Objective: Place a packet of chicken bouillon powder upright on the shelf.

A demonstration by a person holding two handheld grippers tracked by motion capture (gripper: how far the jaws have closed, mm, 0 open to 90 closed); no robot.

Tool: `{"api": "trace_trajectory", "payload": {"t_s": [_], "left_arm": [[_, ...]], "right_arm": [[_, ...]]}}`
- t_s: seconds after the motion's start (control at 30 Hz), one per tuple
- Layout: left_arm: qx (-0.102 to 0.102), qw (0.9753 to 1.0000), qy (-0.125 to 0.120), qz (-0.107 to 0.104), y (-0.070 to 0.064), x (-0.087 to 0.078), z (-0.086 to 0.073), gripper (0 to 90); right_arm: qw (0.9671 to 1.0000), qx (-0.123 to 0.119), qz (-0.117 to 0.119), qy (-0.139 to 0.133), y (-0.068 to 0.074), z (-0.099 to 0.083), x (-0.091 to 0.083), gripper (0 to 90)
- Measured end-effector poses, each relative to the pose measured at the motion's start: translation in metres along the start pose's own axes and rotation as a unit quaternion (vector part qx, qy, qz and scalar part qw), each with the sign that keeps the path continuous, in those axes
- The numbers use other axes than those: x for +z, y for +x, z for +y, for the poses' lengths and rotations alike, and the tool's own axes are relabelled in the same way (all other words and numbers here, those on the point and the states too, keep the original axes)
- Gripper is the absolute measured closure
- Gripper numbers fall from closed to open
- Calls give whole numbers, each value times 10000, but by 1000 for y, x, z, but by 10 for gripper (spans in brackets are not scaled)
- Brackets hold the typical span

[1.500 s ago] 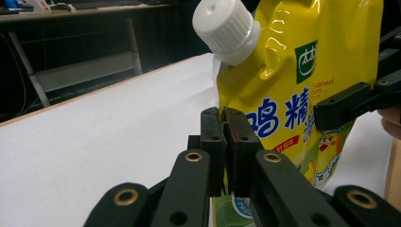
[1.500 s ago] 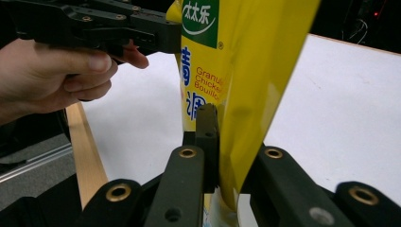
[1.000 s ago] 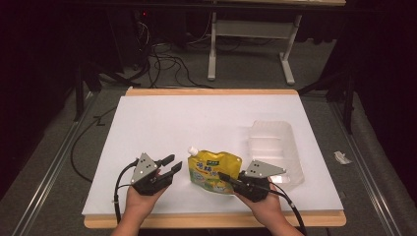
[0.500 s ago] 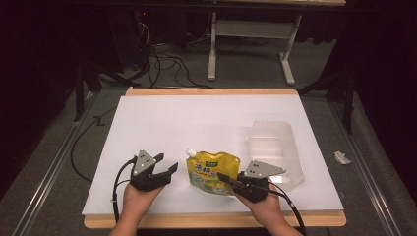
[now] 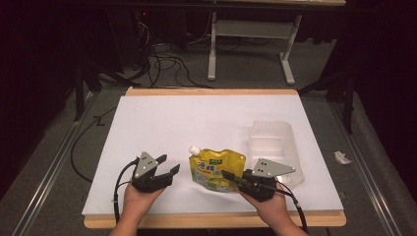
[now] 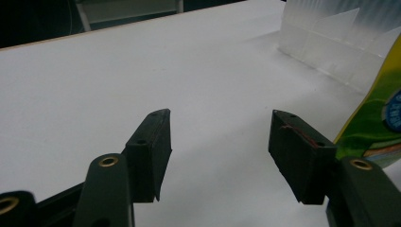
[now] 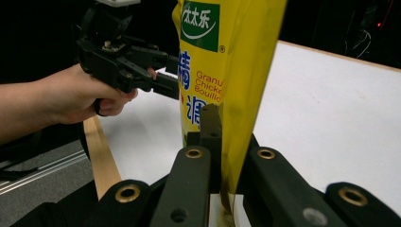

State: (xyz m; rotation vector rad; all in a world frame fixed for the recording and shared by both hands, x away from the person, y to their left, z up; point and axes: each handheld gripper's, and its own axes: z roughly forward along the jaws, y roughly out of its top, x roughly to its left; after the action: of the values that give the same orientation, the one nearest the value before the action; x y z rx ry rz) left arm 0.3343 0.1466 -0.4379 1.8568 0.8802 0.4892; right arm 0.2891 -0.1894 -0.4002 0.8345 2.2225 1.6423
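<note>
While the right gripper (image 5: 231, 178) is clamping the yellow pouch (image 5: 215, 169) by its bottom edge near the table's front, the left gripper (image 5: 169, 166) is waiting just beside the pouch, jaws apart, probably to take its other side. Beyond the pouch, the clear tray (image 5: 273, 145) is lying ready, likely to receive it.

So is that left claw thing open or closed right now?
Open: the left gripper has its jaws spread with bare white table between them, beside the yellow pouch.
</note>
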Motion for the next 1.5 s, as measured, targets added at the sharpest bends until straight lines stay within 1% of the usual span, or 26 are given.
{"api": "trace_trajectory", "payload": {"t_s": [0.1, 0.17, 0.2, 0.27, 0.37, 0.43, 0.57, 0.63, 0.67, 0.8, 0.87, 1.13, 1.27, 1.4, 1.47, 1.5], "left_arm": [[53, 10000, 55, 6, -1, 1, -2, 418], [134, 9999, 101, 14, -2, 1, -3, 429], [165, 9998, 117, 30, -2, 2, -3, 434], [216, 9997, 112, 21, -3, 2, -3, 447], [291, 9995, 131, 14, -3, 2, -3, 463], [345, 9993, 98, 53, -3, 2, -3, 461], [255, 9996, 108, 50, -1, 1, -3, 450], [167, 9996, 195, 84, -1, 2, -3, 404], [102, 9996, 266, 58, 0, 3, -3, 390], [-16, 9991, 409, 88, 3, 4, -2, 370], [-5, 9990, 437, 84, 3, 5, -2, 353], [66, 9991, 402, 117, 2, 6, -3, 291], [74, 9992, 389, 85, 3, 5, -3, 262], [123, 9990, 418, 141, 4, 6, -3, 243], [111, 9990, 402, 156, 4, 6, -3, 242], [119, 9990, 400, 167, 4, 6, -3, 241]], "right_arm": [[10000, -65, -26, -34, 0, 3, -5, 900], [9999, -109, -34, -50, -1, 4, -7, 900], [9999, -95, -40, -47, -1, 5, -8, 900], [10000, -74, -43, -43, -2, 6, -10, 900], [9999, -132, -36, -79, -4, 8, -13, 900], [9999, -102, -39, -94, -6, 10, -15, 900], [9998, -126, -24, -178, -10, 14, -21, 900], [9997, -103, -16, -224, -11, 16, -24, 900], [9996, -114, -21, -258, -12, 17, -26, 900], [9993, -115, -39, -363, -16, 21, -34, 900], [9991, -121, -56, -402, -19, 24, -38, 900], [9983, -124, -167, -549, -29, 31, -54, 900], [9976, -142, -272, -617, -36, 34, -63, 900], [9966, -124, -412, -702, -46, 35, -73, 900], [9960, -115, -490, -734, -51, 35, -77, 900], [9960, -74, -515, -729, -53, 35, -79, 900]]}}
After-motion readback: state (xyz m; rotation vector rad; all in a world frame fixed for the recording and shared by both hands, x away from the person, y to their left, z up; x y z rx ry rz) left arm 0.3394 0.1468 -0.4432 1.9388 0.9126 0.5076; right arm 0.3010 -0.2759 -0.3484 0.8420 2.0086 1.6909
